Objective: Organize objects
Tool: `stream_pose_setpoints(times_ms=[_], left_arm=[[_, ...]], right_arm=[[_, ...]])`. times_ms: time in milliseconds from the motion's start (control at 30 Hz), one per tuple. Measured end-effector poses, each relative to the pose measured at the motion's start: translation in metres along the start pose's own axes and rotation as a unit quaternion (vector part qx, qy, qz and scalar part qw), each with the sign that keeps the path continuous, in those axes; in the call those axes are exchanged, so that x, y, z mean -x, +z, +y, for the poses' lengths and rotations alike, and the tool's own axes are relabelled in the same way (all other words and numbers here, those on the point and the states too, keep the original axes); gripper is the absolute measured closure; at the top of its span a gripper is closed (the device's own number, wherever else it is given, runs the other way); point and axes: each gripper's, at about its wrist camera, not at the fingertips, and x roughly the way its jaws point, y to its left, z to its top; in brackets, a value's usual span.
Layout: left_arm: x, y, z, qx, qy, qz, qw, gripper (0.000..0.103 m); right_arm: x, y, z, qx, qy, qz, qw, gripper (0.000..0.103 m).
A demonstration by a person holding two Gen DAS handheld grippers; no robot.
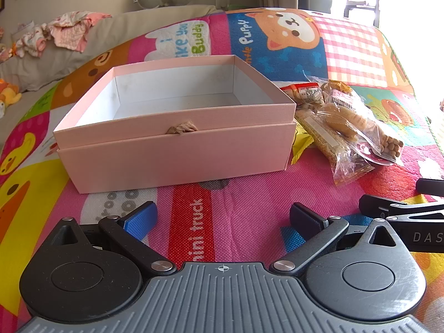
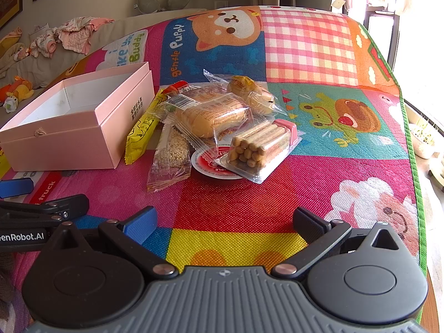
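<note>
An open pink box [image 1: 177, 149] [image 2: 69, 141] with a white, empty inside sits on the colourful play mat [image 1: 249, 216] [image 2: 319, 188]. Right of it lies a heap of wrapped snacks [image 1: 341, 122]: a yellow bar [image 2: 140, 136], a sesame bar [image 2: 170, 155], a bread roll [image 2: 211, 116], a small bun [image 2: 252, 91], a pack of biscuit sticks [image 2: 258, 149] and a red-and-white round lid [image 2: 211, 166]. My left gripper [image 1: 223, 219] hovers open in front of the box, holding nothing. My right gripper [image 2: 224, 222] hovers open in front of the snacks, holding nothing.
The mat's right edge [image 2: 416, 166] drops off toward a bright window. Crumpled pink clothes [image 1: 63, 33] and a plush toy [image 2: 16, 91] lie on the grey sofa at back left. The other gripper's fingers [image 1: 402, 211] [image 2: 44, 208] show at each view's side.
</note>
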Motion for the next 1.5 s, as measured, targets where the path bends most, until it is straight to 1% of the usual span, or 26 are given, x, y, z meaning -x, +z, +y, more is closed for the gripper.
stream_pose_setpoints(times_ms=[1133,1200,1333,1500], left_arm=[[0.003,-0.003,-0.001,-0.001,0.001,0.0,1.0,0.0],[0.003,-0.003,-0.001,-0.001,0.0,0.0,1.0,0.0],[0.003,-0.004,-0.001,-0.002,0.001,0.0,1.0,0.0],[0.003,-0.003,-0.001,-0.001,0.001,0.0,1.0,0.0]], right_arm=[[-0.002,0.0,0.004,-0.001,-0.003,0.001,1.0,0.0],[-0.002,0.001,0.0,-0.005,0.002,0.002,1.0,0.0],[-0.004,0.009,-0.004,0.001,0.014,0.036,0.999,0.0],[-0.002,0.007,0.0,0.001,0.0,0.037,0.999,0.0]])
